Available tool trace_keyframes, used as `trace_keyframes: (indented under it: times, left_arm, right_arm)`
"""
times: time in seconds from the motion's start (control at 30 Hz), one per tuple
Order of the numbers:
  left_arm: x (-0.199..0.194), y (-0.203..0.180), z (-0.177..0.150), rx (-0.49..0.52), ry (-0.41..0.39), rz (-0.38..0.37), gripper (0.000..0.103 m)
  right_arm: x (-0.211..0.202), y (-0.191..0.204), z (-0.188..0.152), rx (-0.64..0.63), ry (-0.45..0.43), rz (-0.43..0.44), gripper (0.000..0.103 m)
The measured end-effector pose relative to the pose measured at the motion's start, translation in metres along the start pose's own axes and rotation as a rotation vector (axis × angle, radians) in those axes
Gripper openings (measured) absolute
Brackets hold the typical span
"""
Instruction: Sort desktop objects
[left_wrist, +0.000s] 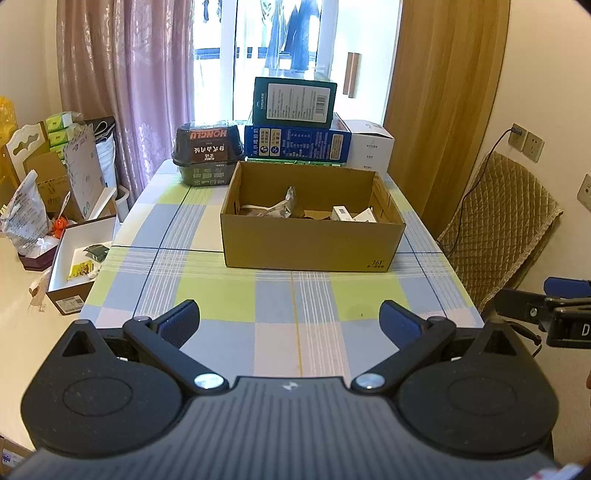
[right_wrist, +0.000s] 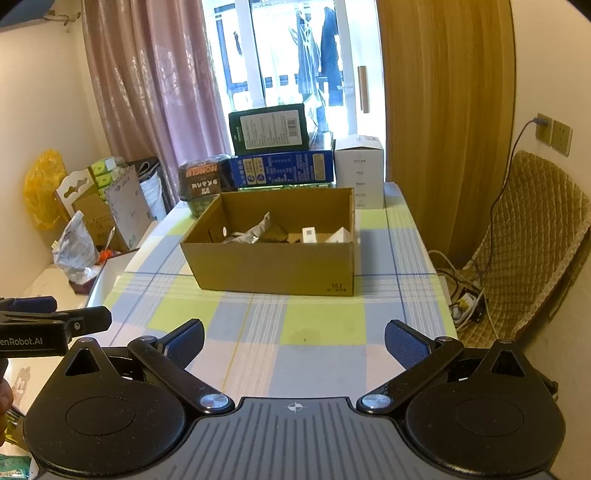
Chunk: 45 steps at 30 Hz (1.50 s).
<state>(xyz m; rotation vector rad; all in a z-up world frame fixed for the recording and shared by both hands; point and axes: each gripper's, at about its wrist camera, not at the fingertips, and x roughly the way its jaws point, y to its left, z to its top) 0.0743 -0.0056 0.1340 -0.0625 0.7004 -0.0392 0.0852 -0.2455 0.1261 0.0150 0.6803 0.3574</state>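
two ribbed-pad grippers, left gripper (left_wrist: 290, 323) and right gripper (right_wrist: 294, 343), splayed; rectangular cardboard box (left_wrist: 310, 243)

Box (left_wrist: 312, 236) contents partly hidden, unidentifiable.

The checked tablecloth (left_wrist: 295, 325) lies bare up to the cardboard box (left_wrist: 312, 243) — its open top gives entry; stacked packages (left_wrist: 295, 122) wall off the far edge.

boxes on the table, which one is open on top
The brown cardboard box nearest the grippers: its top is open, with small items inside. The green box, blue box and white box behind look closed.
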Motion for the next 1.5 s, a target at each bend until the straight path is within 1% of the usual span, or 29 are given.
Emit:
trace_keyframes:
  times: [1.27, 1.5]
  left_arm:
    - [0.022, 0.004, -0.002, -0.011, 0.025, -0.006, 0.102]
    - [0.021, 0.008, -0.004, -0.023, 0.002, -0.013, 0.102]
  right_arm:
    - [0.022, -0.006, 0.0, 0.015, 0.039, -0.01, 0.101]
    - [0.023, -0.006, 0.0, 0.014, 0.041, -0.014, 0.101]
